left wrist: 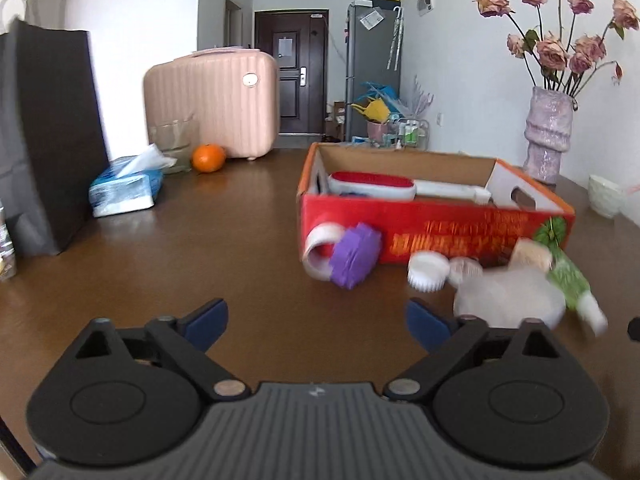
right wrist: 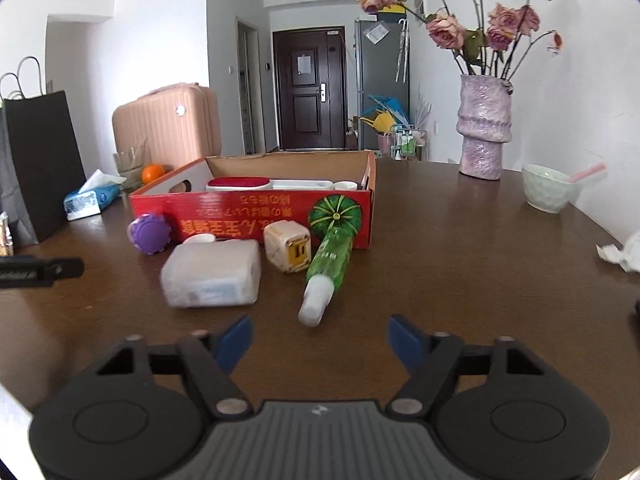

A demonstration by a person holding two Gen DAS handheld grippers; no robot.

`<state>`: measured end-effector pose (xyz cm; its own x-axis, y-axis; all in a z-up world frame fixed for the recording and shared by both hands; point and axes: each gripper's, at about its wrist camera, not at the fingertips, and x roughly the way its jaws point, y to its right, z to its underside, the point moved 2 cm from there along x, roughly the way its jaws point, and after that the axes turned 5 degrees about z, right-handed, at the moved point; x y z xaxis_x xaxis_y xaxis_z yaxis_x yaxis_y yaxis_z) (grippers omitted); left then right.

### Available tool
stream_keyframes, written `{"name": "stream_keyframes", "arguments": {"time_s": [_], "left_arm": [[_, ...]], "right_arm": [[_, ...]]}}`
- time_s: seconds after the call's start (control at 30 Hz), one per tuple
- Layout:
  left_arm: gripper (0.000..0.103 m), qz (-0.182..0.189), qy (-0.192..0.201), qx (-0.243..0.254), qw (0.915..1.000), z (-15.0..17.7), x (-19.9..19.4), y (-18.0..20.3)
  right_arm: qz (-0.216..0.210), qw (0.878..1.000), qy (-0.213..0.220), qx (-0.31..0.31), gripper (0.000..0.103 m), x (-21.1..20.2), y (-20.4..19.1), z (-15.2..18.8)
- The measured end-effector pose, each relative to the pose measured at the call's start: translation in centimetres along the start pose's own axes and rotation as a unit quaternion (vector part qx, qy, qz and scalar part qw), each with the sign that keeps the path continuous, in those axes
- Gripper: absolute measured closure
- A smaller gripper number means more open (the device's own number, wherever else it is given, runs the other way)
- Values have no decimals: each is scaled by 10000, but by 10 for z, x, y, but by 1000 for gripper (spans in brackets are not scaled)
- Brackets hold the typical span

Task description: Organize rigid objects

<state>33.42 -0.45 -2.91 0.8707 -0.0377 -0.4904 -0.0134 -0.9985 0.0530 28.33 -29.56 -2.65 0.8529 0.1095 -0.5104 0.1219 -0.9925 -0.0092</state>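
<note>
Two grippers hang over a brown tabletop (right wrist: 460,248), both with jaws apart and empty. From left, a black paper bag (right wrist: 36,160), a blue tissue pack (right wrist: 86,200) and an orange (right wrist: 153,173) stand beside a red cardboard box (right wrist: 256,216) holding a red-topped white brush (right wrist: 240,183). In front of the box lie a purple cap (right wrist: 149,234), a white block (right wrist: 212,274), a cream plug (right wrist: 288,251) and a green bottle (right wrist: 326,268) pointing at the right gripper (right wrist: 320,334). Farther right stand a vase of roses (right wrist: 485,128) and a pale bowl (right wrist: 548,188). The left gripper (left wrist: 318,320) sits left of the items.
</note>
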Motion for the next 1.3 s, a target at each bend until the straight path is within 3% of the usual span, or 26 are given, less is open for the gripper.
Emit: {"name": "stream_keyframes", "arguments": {"time_s": [0.3, 0.37, 0.47, 0.6, 0.8, 1.07, 1.17, 1.3], "left_arm": [[53, 252, -261, -30, 9993, -24, 78, 5], [65, 375, -324, 1, 9988, -21, 83, 7], [69, 487, -326, 212, 9981, -16, 82, 11], [86, 701, -312, 484, 9959, -10, 69, 20], [88, 875, -131, 1179, 9891, 10, 33, 40], [88, 1178, -252, 1775, 9767, 46, -19, 44], [87, 1291, -260, 1673, 9771, 53, -36, 37], [82, 1520, -371, 1212, 9802, 56, -43, 24]], "right_arm": [[-357, 9983, 45, -453, 40, 72, -14, -50], [-392, 9976, 32, -573, 40, 89, -19, -58], [-446, 9960, -16, -771, 41, 113, -27, -67], [-685, 9924, -198, -1001, 47, 132, -38, -70], [-818, 9940, -508, -516, 72, 145, -34, -69], [-351, 9975, 131, -602, 72, 74, -40, -65], [-695, 9970, 73, -333, 72, 44, -46, -51], [-1359, 9900, -368, -49, 72, 28, -64, -22]]}}
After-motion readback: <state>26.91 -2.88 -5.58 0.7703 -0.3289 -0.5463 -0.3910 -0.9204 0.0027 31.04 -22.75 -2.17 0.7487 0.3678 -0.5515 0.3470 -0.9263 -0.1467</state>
